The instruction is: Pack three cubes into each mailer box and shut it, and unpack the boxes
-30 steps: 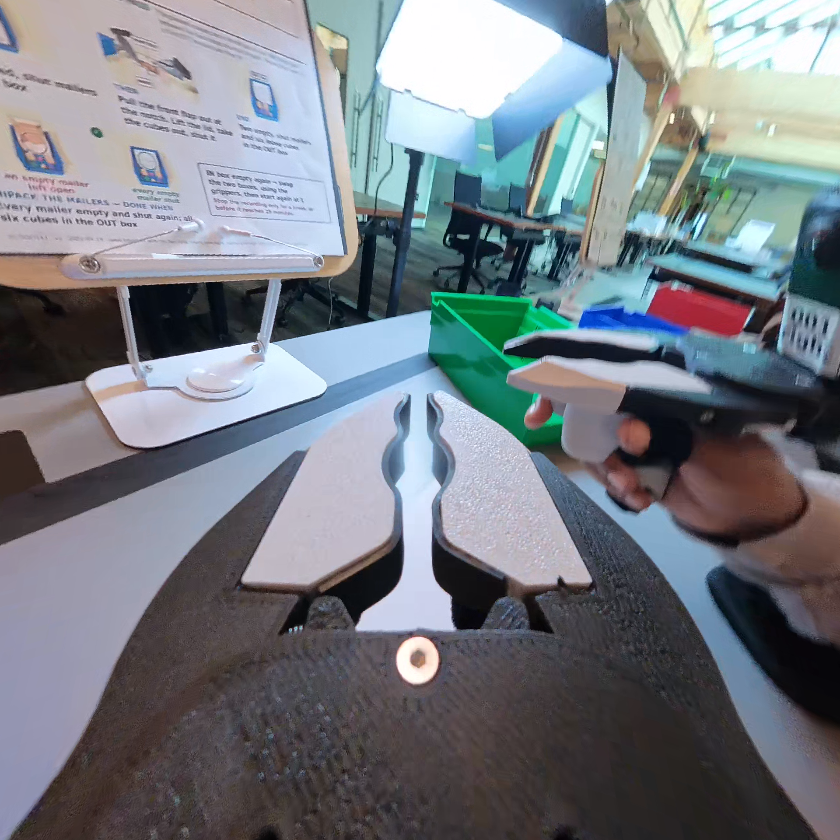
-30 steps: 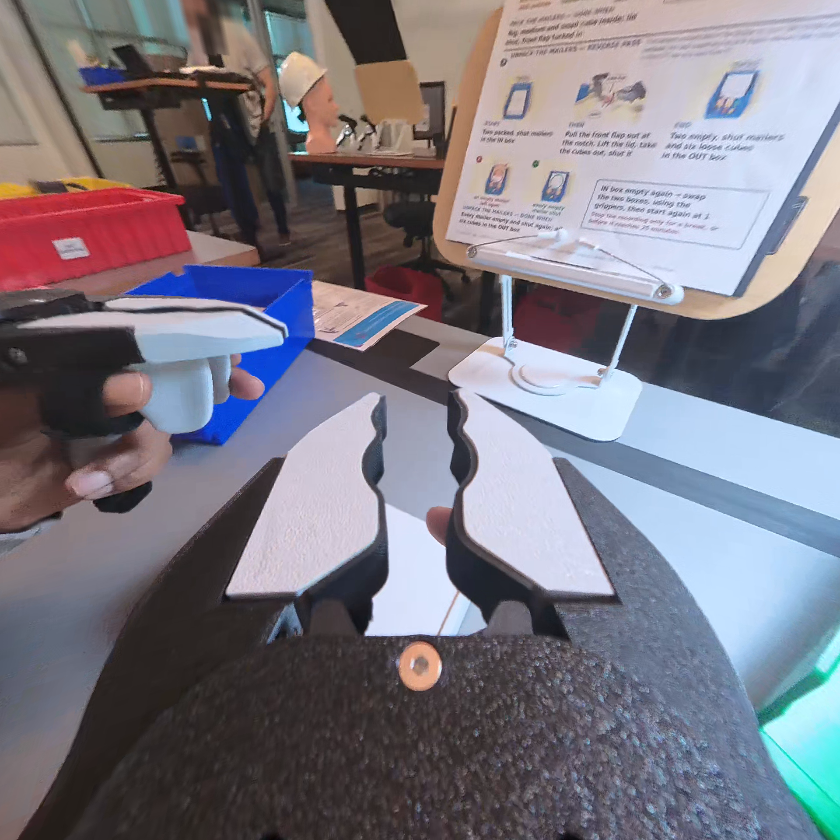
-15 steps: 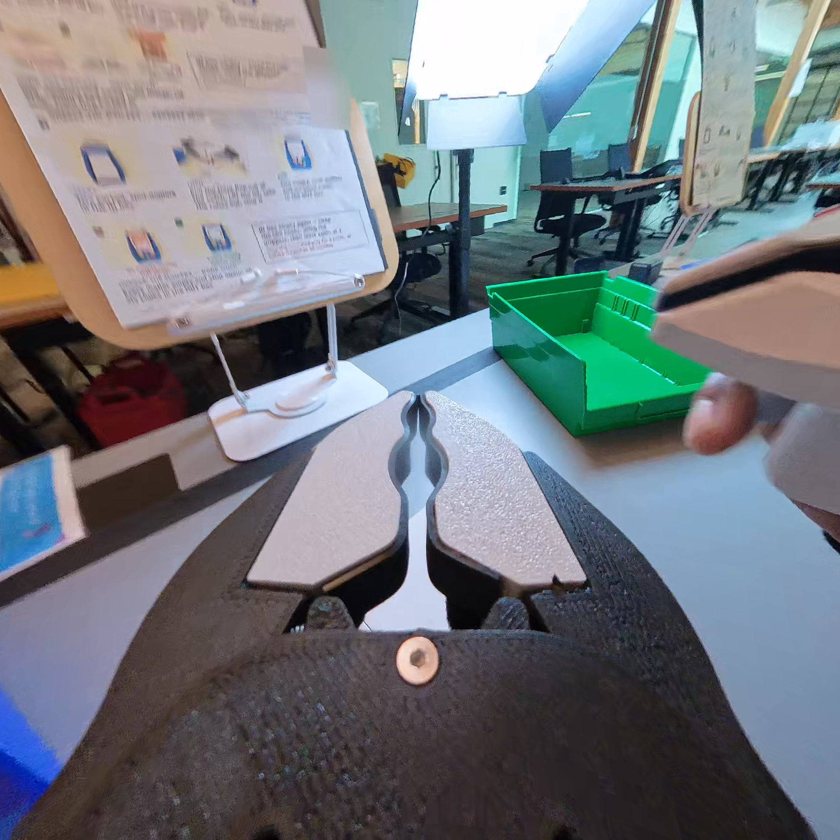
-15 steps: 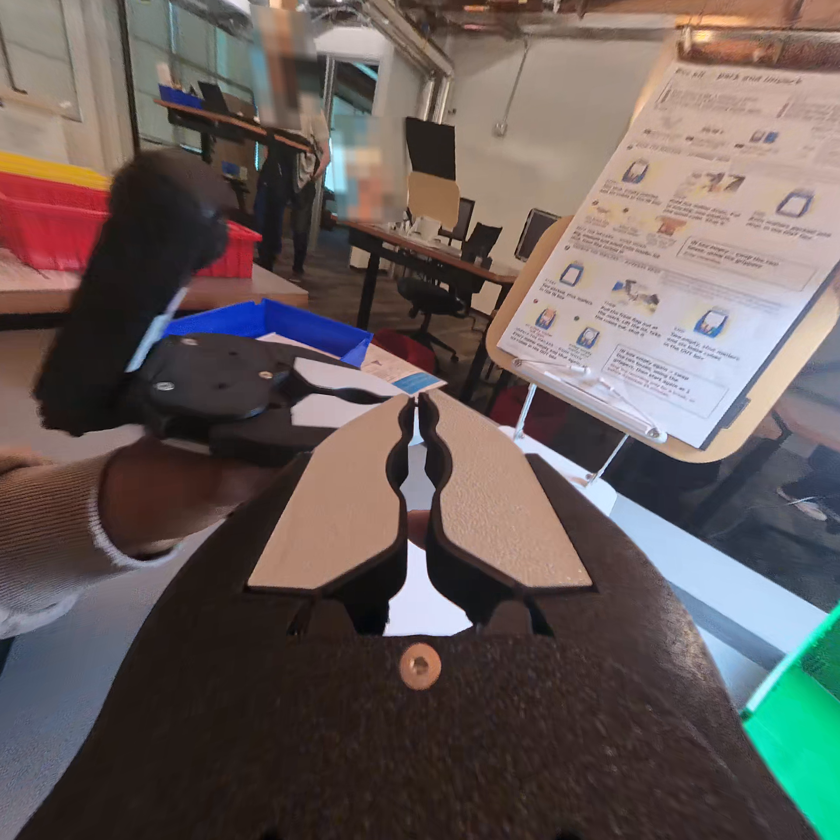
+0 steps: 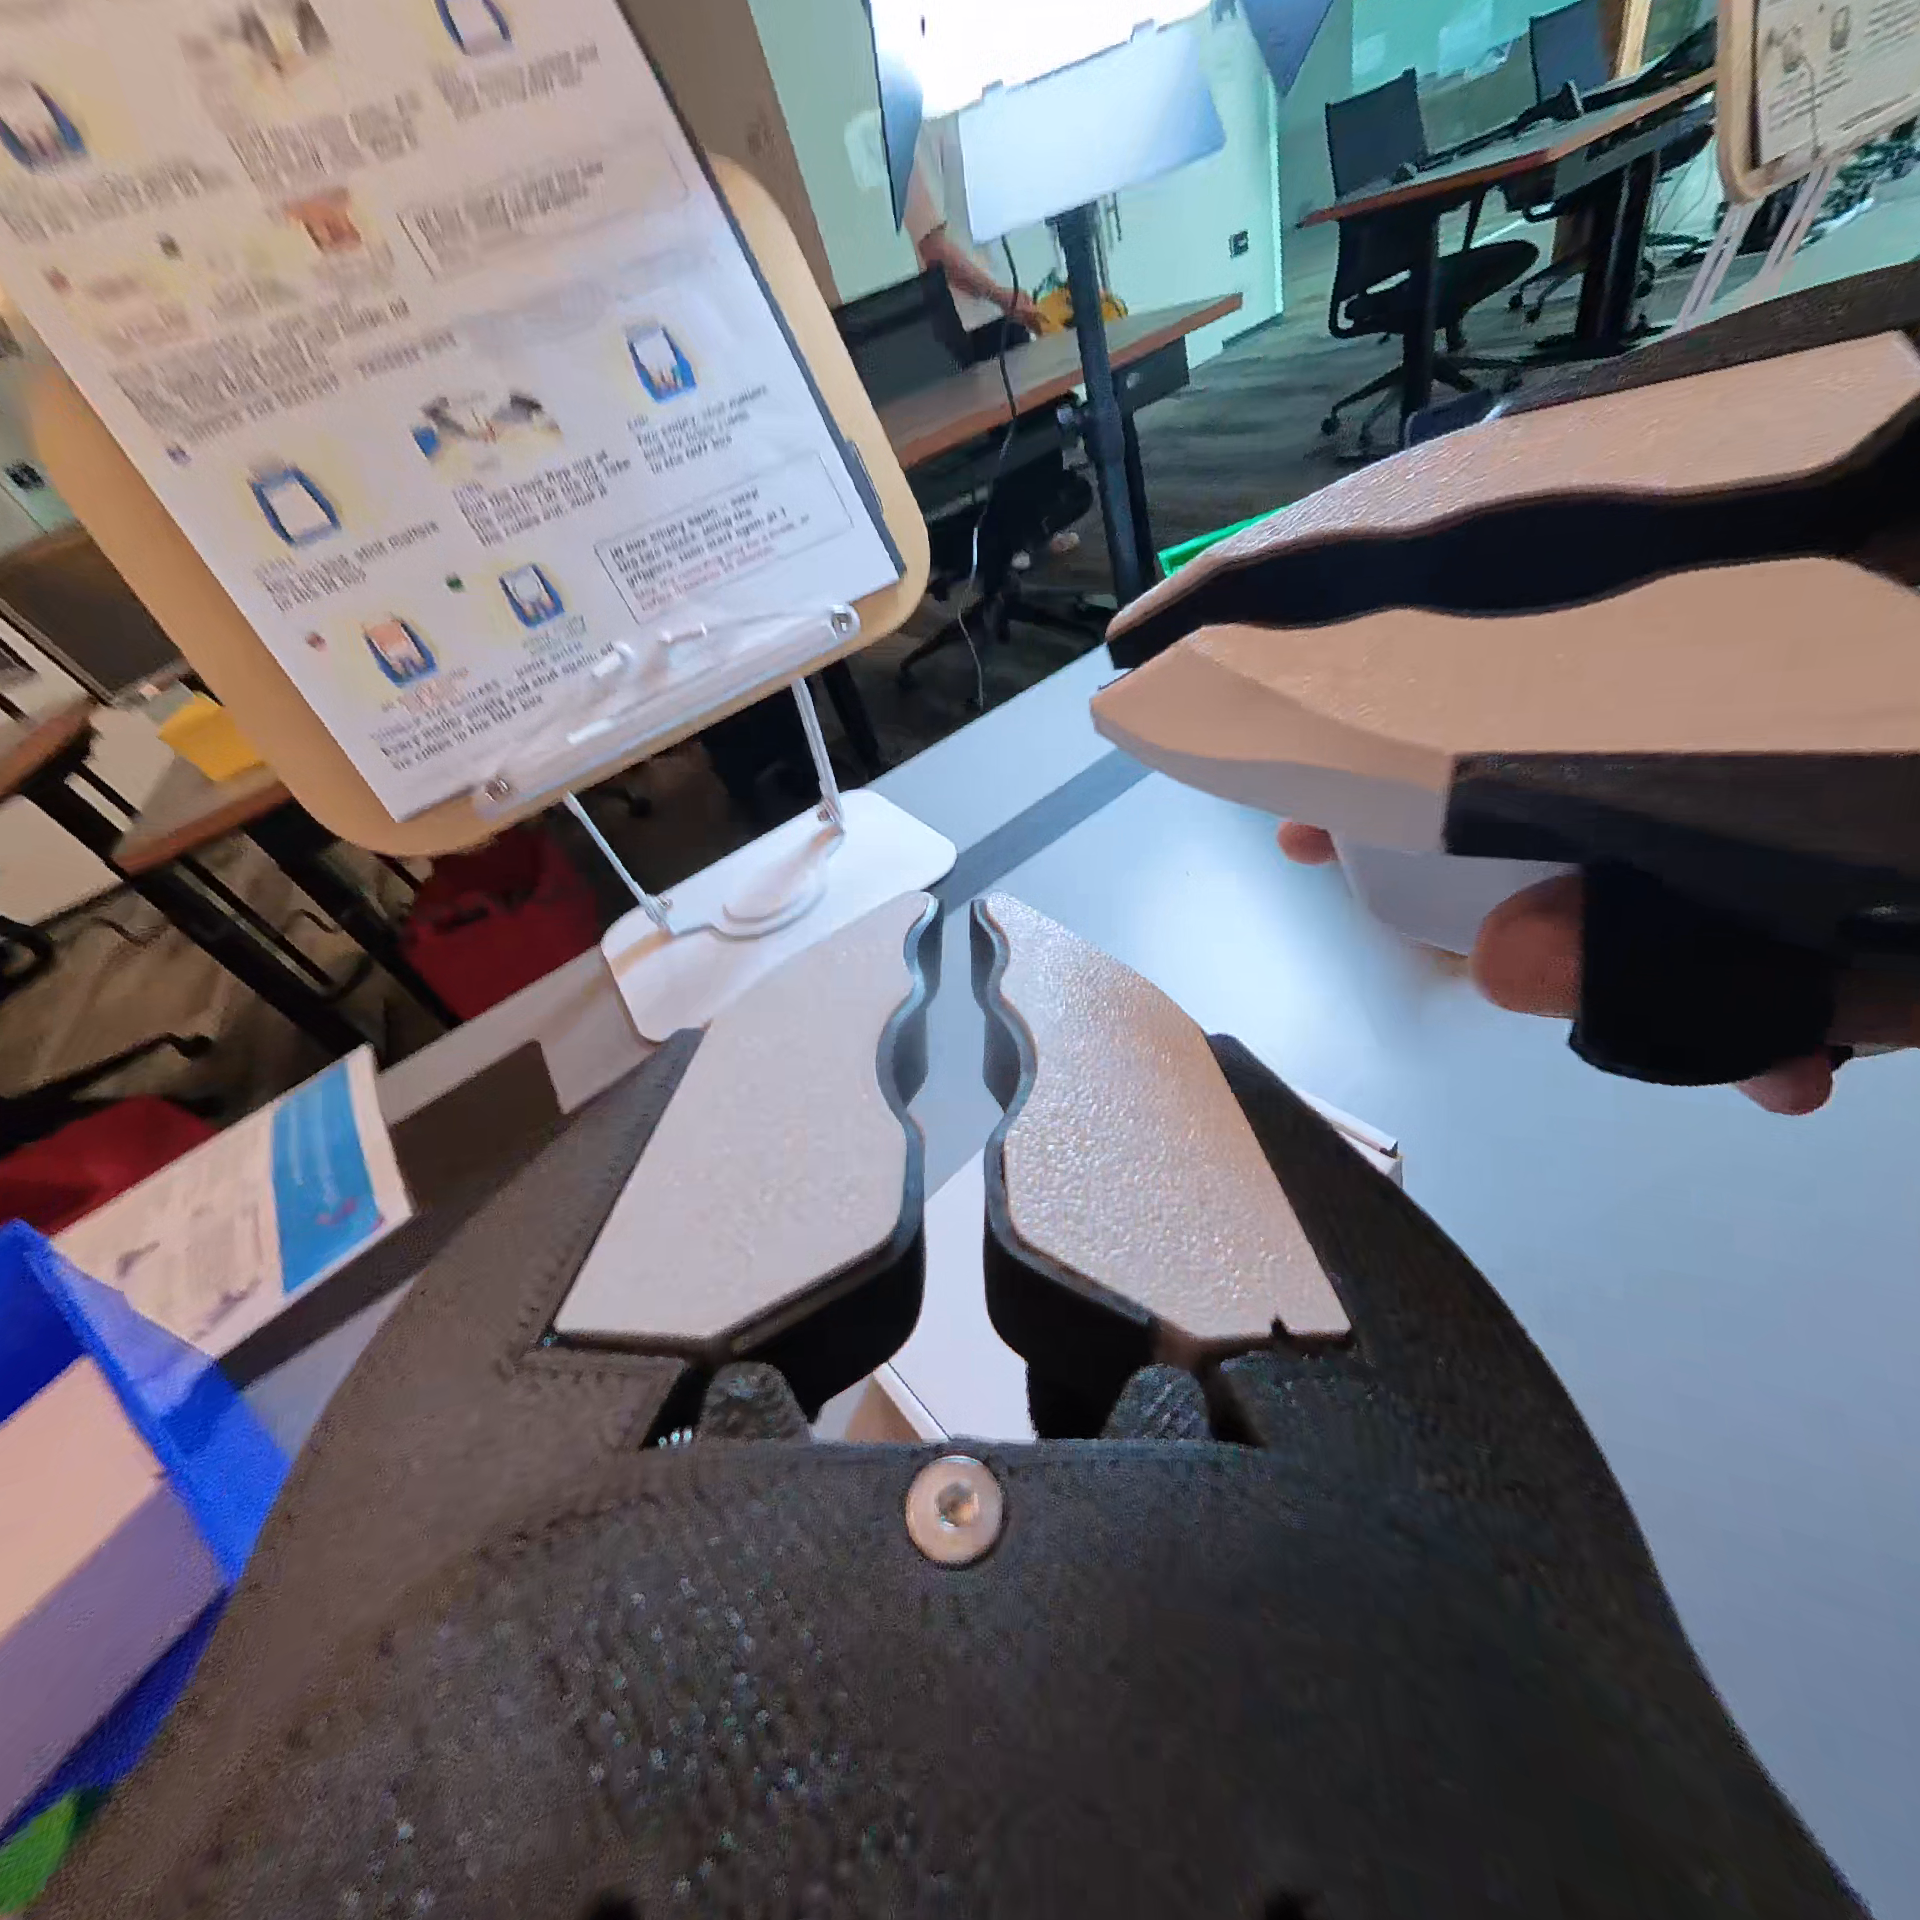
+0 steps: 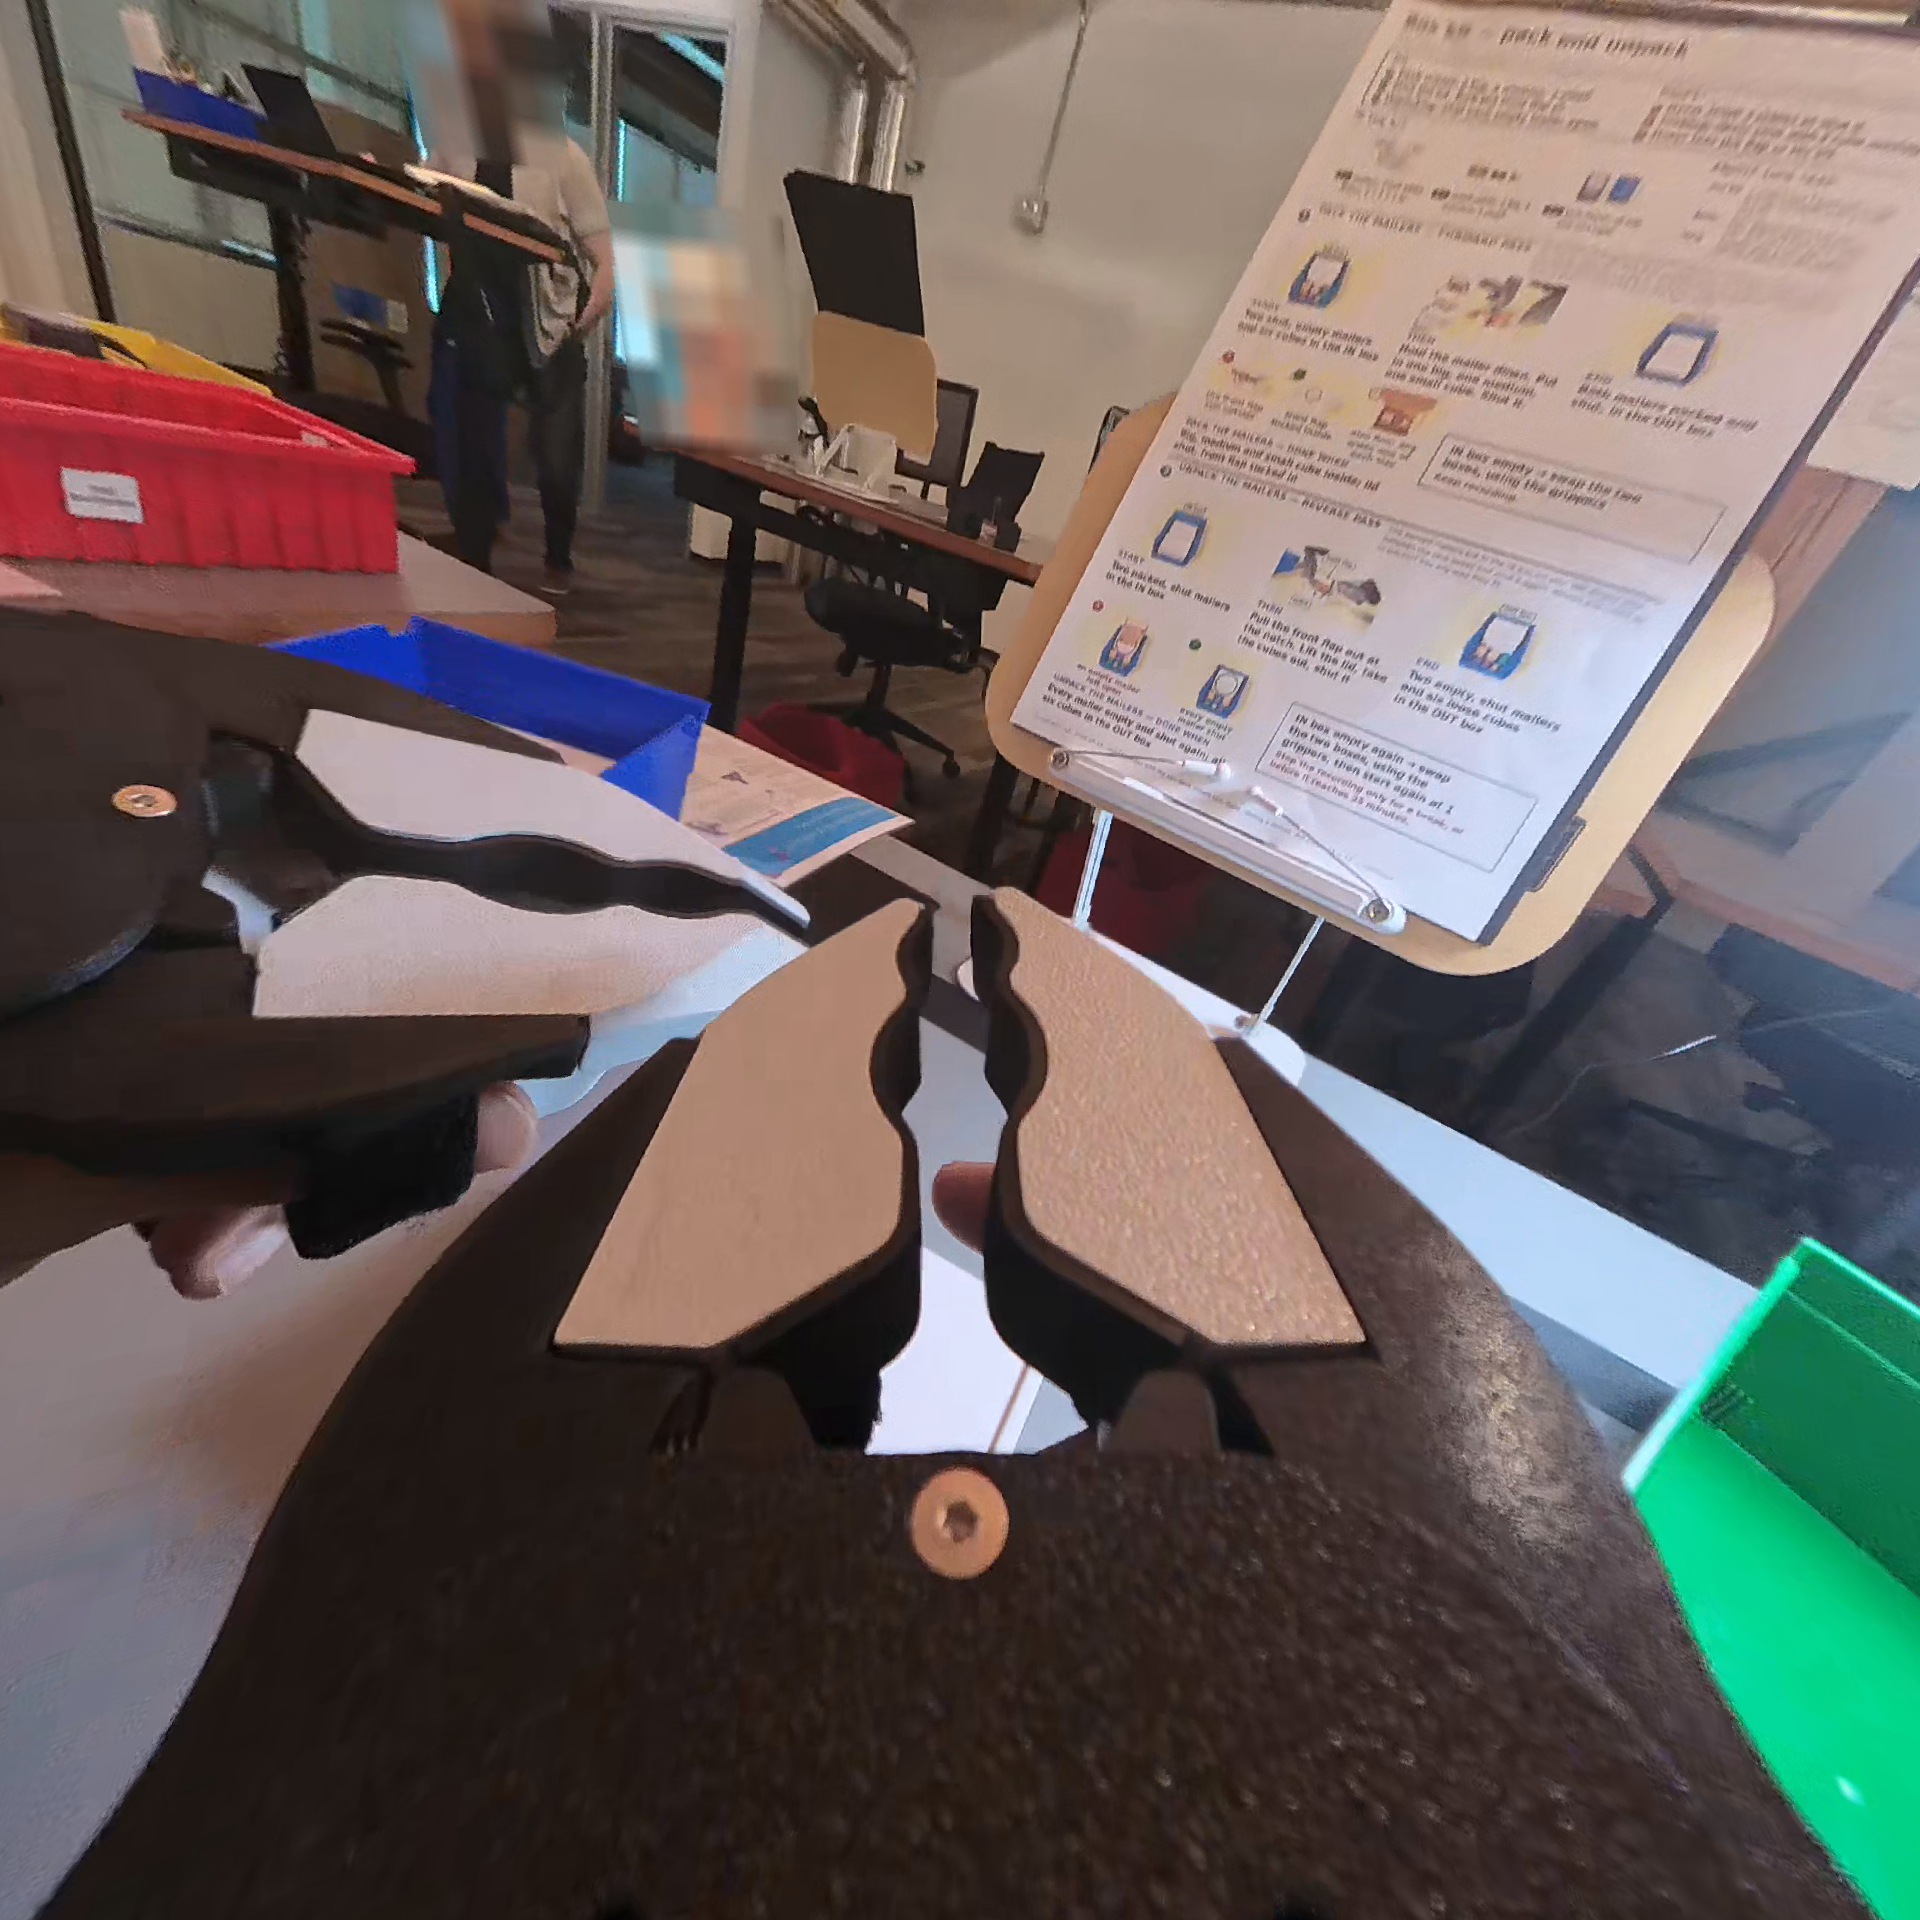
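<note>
My left gripper (image 5: 954, 916) is shut and empty, held above the grey table. A white mailer box (image 5: 1363, 1138) lies flat under it, mostly hidden by the gripper body. My right gripper (image 6: 951, 914) is also shut and empty, and shows in the left wrist view (image 5: 1117, 665) close by at the upper right. The left gripper shows in the right wrist view (image 6: 774, 912) just to the left. A blue bin (image 5: 156, 1392) at lower left holds a white box (image 5: 73, 1507). No cubes are in view.
An instruction sheet on a stand (image 5: 769, 883) is at the table's far edge, also in the right wrist view (image 6: 1351, 623). The blue bin (image 6: 499, 675) is far left, a green bin (image 6: 1787, 1507) right, a red bin (image 6: 187, 478) beyond. A leaflet (image 5: 281, 1184) lies by the blue bin. My right fingertips sit around 4 cm from my left ones.
The right gripper's fingers have closed from a wider gap. Both grippers have swung towards each other and now sit side by side. The left view has turned left, bringing the blue bin in.
</note>
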The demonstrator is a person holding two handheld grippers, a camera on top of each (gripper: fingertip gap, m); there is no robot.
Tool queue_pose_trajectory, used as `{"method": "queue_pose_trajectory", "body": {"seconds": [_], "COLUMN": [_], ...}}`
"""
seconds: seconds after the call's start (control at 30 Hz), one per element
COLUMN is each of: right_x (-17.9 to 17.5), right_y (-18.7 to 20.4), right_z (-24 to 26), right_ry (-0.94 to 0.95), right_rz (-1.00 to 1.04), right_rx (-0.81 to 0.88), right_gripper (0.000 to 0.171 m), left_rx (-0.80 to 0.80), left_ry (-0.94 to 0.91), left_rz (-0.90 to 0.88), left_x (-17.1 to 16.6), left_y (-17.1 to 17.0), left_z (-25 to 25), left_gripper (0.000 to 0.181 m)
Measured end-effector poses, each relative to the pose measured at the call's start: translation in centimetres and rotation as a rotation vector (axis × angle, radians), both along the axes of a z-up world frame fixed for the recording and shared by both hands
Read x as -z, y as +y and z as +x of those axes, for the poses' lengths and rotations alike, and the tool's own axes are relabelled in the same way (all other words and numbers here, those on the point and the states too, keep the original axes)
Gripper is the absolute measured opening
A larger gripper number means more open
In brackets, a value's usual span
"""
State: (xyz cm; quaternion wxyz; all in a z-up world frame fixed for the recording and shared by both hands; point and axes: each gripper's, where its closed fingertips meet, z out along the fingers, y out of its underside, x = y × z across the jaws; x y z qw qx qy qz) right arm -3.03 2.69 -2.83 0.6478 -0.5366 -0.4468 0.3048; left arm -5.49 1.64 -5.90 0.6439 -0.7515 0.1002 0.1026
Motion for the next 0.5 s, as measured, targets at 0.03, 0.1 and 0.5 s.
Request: {"method": "queue_pose_trajectory", "body": {"seconds": [0.03,0.1,0.5], "right_x": [0.6,1.6,8.1], "right_y": [0.1,0.3,2.4], "right_z": [-0.2,-0.6,-2.4], "right_ry": [-0.011,-0.032,-0.103], "right_rz": [-0.013,-0.04,-0.127], "right_rx": [-0.007,-0.026,-0.14], "right_gripper": [0.008,0.01,0.0], "left_rx": [0.003,0.006,-0.146], "left_ry": [-0.028,-0.06,-0.011], "left_rz": [-0.022,-0.056,-0.272], "left_x": [0.8,2.2,11.3], "left_y": [0.3,0.9,3.4], "left_z": [-0.4,-1.0,-8.6], "left_gripper": [0.005,0.002,0.0]}}
